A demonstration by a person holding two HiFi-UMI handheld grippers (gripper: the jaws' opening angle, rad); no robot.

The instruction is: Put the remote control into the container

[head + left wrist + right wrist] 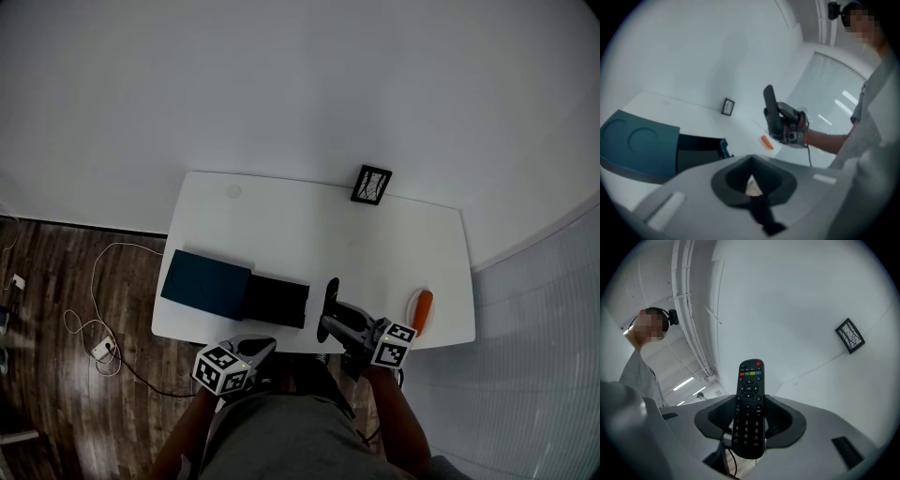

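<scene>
Wall: plain white surface [300, 84] that fills the upper half of the head view.
Floor: dark wood boards [56, 309] at the left of the head view. A white cable [94, 281] loops across them to a power strip [103, 349].
Desk: white top [375, 244] at the centre of the head view, with its far edge against the wall.
Person: torso and both forearms show at the lower edge of the head view, one set of tongs in each hand.
Container: lies on the left part of the desk [206, 284]. It has a teal section at frame left and a black section joined to it at the right. The left gripper view shows two round impressions in the teal surface.
Right tongs: lower centre of the head view [330, 323], at the near edge of the desk. The pads are clamped on the remote control from both sides.
Left tongs: lower centre of the left gripper view [751, 183], near the container. The jaws are together with nothing between them.
Remote control: black [749, 408], held off the desk, just right of the container's black section and apart from it. The button face is towards the right gripper camera, with the red button at the free upper end.
Frame: small black item [371, 185] at the far edge of the desk.
Orange object: small [424, 307], near the right edge of the desk, on a white oval patch.
</scene>
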